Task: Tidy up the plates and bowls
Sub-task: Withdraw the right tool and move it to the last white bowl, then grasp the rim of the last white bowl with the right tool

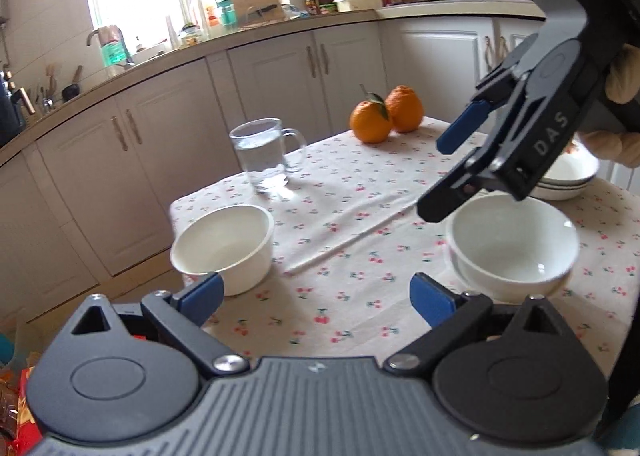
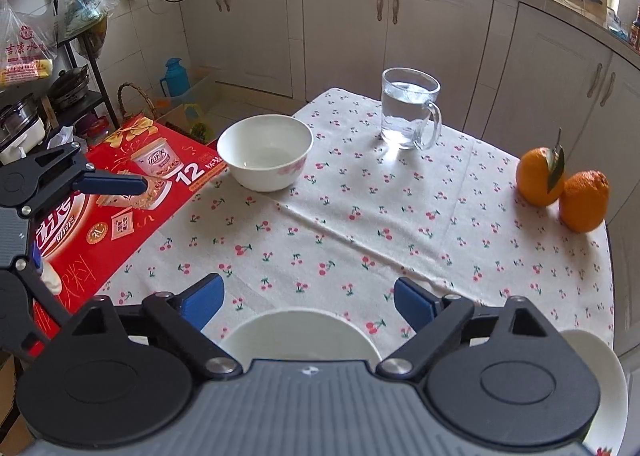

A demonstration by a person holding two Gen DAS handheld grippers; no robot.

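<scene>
White letters reading "DAS" are showing on the black body of the right tongs (image 1: 448,176), at about two o'clock in the left wrist view. In the right wrist view, a large white "12" is standing on the red gift box (image 2: 120,208) at nine o'clock. Red Chinese characters are showing on the plastic bag (image 2: 24,52) at ten o'clock, too small to read surely.
</scene>
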